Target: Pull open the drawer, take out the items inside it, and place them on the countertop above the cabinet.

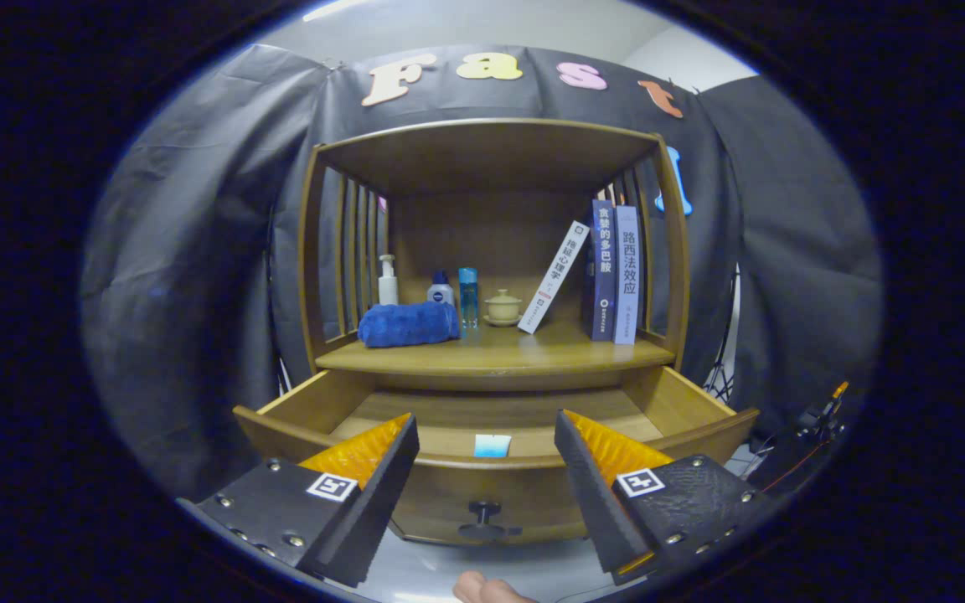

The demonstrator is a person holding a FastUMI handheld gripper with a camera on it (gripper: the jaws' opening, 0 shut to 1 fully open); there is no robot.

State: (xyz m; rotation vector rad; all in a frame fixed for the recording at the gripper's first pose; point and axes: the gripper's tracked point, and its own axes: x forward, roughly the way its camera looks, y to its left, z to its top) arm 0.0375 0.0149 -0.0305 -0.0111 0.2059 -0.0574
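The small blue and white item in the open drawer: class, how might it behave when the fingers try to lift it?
The small blue and white item looks flat and thin, so probably light and hard to pinch off the drawer floor. It may slide rather than lift. The open gripper has it between its fingers, apart from both.

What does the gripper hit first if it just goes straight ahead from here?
Likely the open drawer: its front rim lies just ahead, between the open fingers of the gripper, with a small blue item just behind the rim. Depth is unclear; aimed higher, it would pass over the rim into the drawer.
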